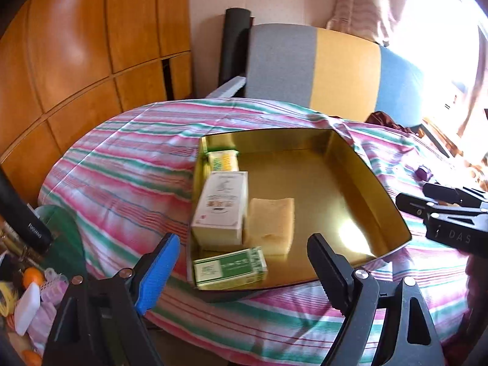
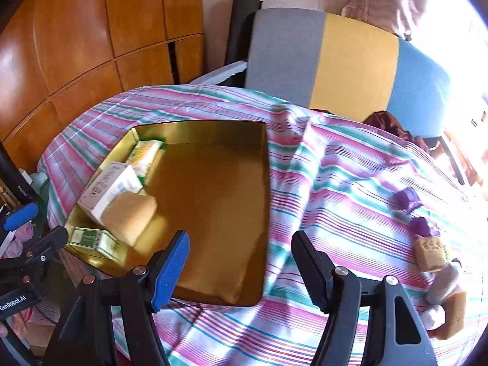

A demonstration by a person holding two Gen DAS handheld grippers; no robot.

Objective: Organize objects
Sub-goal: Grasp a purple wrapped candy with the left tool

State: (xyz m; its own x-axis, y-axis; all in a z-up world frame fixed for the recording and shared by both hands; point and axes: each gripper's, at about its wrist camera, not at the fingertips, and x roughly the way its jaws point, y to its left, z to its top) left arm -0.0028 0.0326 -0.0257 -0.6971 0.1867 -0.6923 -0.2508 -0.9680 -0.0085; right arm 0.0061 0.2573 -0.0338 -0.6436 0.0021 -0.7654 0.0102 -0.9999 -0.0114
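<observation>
A shallow gold tin [image 1: 360, 164] sits on a striped cloth [image 1: 128, 164] over the worktop. Along the tin's left side lie four things close together: a yellow-green box [image 1: 222, 160] at the far corner, a white box [image 1: 221, 204] beside it, a tan sponge block [image 1: 270, 225] touching the white box, and a green box [image 1: 230, 267] nearest the camera. The rest of the tin floor is bare.

Well to the right on the cloth, outside the tin, wait more items: two purple pieces [image 2: 407, 199], a stamped tan block [image 2: 431, 251], a pale bottle [image 2: 443, 280] and another tan block [image 2: 454, 311].

The left tool [image 1: 244, 262] hovers over the tin's near edge, spread and empty. The right tool [image 2: 241, 262] hangs over the tin's right rim, also spread, holding nothing.

Risks, as I judge them: the loose, rumpled cloth could drag and shift the tin; the bottle may roll when nudged; the two tools are close enough to collide.
</observation>
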